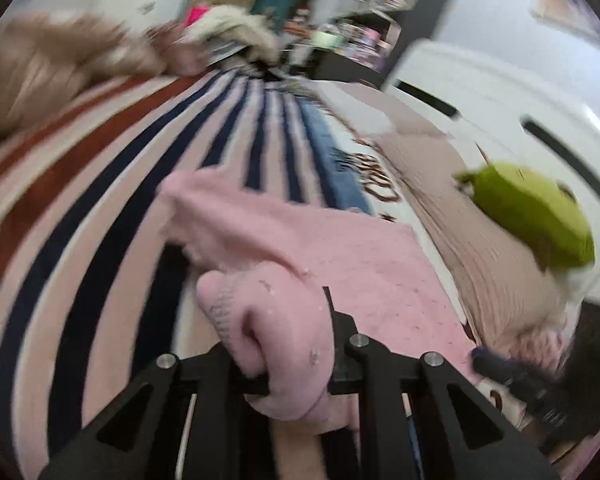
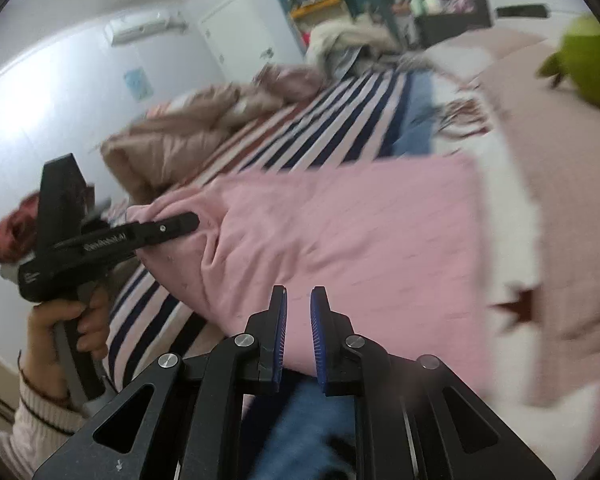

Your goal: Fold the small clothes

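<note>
A small pink garment [image 2: 360, 240] lies on the striped bedspread [image 2: 340, 128]. My left gripper [image 1: 296, 360] is shut on a bunched sleeve or edge of the pink garment [image 1: 284, 320] and holds it lifted and folded over. In the right wrist view the left gripper [image 2: 188, 222] shows at the garment's left edge, pinching it. My right gripper [image 2: 299, 320] hovers over the near edge of the garment, its blue-padded fingers slightly apart with nothing between them. The right gripper shows dimly at the lower right of the left wrist view [image 1: 476, 354].
A beige quilt [image 2: 172, 140] is heaped at the left of the bed, more beige bedding [image 1: 480, 240] at the right. A green soft toy [image 1: 536, 216] sits on that bedding. A white wardrobe [image 1: 500, 92] stands behind. Cluttered shelves stand at the far end.
</note>
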`<state>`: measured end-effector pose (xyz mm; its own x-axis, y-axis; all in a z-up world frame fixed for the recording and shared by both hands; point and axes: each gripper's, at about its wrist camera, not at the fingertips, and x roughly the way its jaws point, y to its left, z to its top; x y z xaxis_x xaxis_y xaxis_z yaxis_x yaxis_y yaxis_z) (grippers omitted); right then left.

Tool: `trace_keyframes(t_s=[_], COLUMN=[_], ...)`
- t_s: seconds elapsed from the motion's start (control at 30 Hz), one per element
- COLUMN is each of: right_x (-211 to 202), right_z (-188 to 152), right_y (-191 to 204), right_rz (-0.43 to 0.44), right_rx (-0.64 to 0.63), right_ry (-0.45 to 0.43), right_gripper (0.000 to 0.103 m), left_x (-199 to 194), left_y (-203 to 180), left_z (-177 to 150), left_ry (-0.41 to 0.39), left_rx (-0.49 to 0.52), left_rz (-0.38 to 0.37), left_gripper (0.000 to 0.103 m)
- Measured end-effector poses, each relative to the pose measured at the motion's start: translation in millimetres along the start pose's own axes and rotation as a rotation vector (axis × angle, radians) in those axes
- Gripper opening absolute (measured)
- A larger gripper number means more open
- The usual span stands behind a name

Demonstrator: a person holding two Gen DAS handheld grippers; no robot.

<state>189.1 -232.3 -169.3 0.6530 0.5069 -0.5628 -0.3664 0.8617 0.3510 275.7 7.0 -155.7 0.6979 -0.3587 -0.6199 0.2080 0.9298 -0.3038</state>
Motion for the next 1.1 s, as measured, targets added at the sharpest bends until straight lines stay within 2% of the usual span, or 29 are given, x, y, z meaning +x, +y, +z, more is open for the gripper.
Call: trace_keyframes(t_s=[0.07,0.17,0.27,0.33,0.37,0.4,0.43,0.53,0.63,0.7,0.8,0.87,0.93,0.97,1.03,1.1], right_x=[-28.1,-58.0,-78.4,-86.6,-89.9,-91.9,-94.3,-96.5,-93.8,-90.7,-81.2,-69.3,-57.0,-49.4,-34.1,-25.2], right_z=[0.7,-2.7,-9.4,-12.8,-15.7,-17.7,-19.8,-25.0,-24.8,-23.1,-18.1,-13.8,-11.4,-10.7,-13.5,-20.2], right_y=[-17.8,-41.4,-56.7,-65.4,-69.4,-73.4,-76.4,-84.5,-88.0,-88.0,-78.9,-67.7,-58.1,-53.7,-47.4,-45.6], right_rz=[-0.028,-0.041,-0.055,-0.057,-0.060,-0.063,-0.066,-0.074,-0.074,-0.058,-0.031,-0.006,-0.001,-0.001,-0.013,-0.065], right_rx=[0.022,0.065,0.100,0.117,0.126,0.131,0.137,0.150,0.153,0.154,0.127,0.096,0.073,0.064,0.051,0.044], right_ry=[-0.047,-0.093,-0.125,-0.137,-0.141,-0.141,-0.139,-0.130,-0.124,-0.119,-0.106,-0.086,-0.061,-0.045,-0.004,0.031], right_gripper=[0.009,0.010,0.010,0.010,0.010,0.010,0.010,0.010,0.010,0.010,0.010,0.010,0.023,0.024,0.024,0.025], left_x=[3.9,20.0,55.4,81.8,93.6,102.4,108.8,100.2,82.3,64.4,34.9,20.1,15.7,17.2,20.5,27.6], left_y=[-26.7,-78.9,-129.1,-147.1,-152.3,-155.7,-158.6,-155.8,-142.7,-132.1,-113.8,-96.6,-77.0,-65.7,-44.8,-35.2], left_z=[6.8,10.6,-3.3,-18.4,-28.6,-39.9,-49.2,-49.4,-41.0,-38.7,-36.6,-34.6,-32.7,-32.1,-35.3,-38.9], left_ry=[0.009,0.043,0.178,0.284,0.340,0.385,0.398,0.363,0.348,0.322,0.261,0.216,0.174,0.170,0.176,0.188], left_rx=[0.082,0.212,0.343,0.370,0.373,0.378,0.387,0.362,0.304,0.296,0.258,0.214,0.176,0.147,0.087,0.050], left_rz=[-0.040,-0.143,-0.217,-0.262,-0.291,-0.309,-0.322,-0.346,-0.374,-0.382,-0.390,-0.338,-0.238,-0.190,-0.159,-0.170], left_gripper=[0.013,0.013,0.014,0.018,0.022,0.030,0.035,0.045,0.050,0.060,0.062,0.066,0.071,0.071,0.071,0.071])
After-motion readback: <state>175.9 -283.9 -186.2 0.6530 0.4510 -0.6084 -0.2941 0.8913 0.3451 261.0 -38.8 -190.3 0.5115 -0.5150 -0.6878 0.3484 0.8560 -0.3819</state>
